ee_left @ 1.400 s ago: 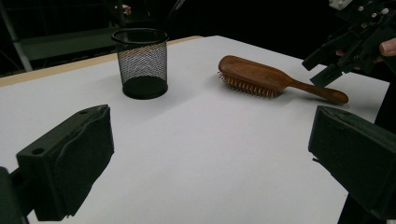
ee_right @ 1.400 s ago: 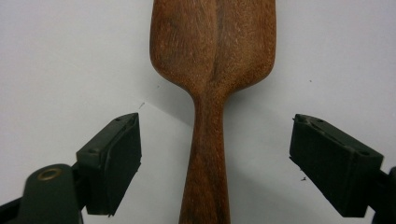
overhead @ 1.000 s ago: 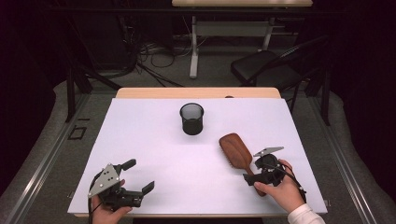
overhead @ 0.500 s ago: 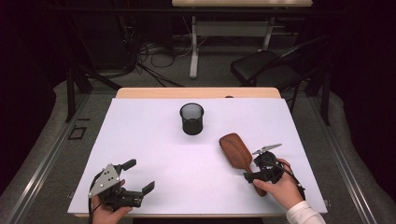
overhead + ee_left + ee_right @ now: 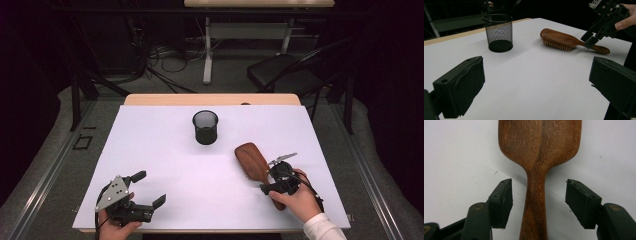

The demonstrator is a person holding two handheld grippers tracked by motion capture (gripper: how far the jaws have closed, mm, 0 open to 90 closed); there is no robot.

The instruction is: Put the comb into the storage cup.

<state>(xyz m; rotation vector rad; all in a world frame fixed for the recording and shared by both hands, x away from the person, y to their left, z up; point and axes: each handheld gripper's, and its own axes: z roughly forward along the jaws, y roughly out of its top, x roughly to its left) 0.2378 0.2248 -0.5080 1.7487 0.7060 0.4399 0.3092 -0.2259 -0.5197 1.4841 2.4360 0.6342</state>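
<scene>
From above, the wooden hairbrush lies bristles-down on the white tabletop, right of the mesh cup, its handle under the right gripper; the left gripper rests near the front edge, fingers apart. The left gripper view shows its fingers spread wide, holding nothing. In the right gripper view the open fingers straddle the handle without touching it; no writing is readable.

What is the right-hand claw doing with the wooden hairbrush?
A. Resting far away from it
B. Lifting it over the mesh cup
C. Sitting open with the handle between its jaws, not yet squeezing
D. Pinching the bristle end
C: in the right gripper view the right claw stands open, a gap showing on each side of the hairbrush handle.
</scene>
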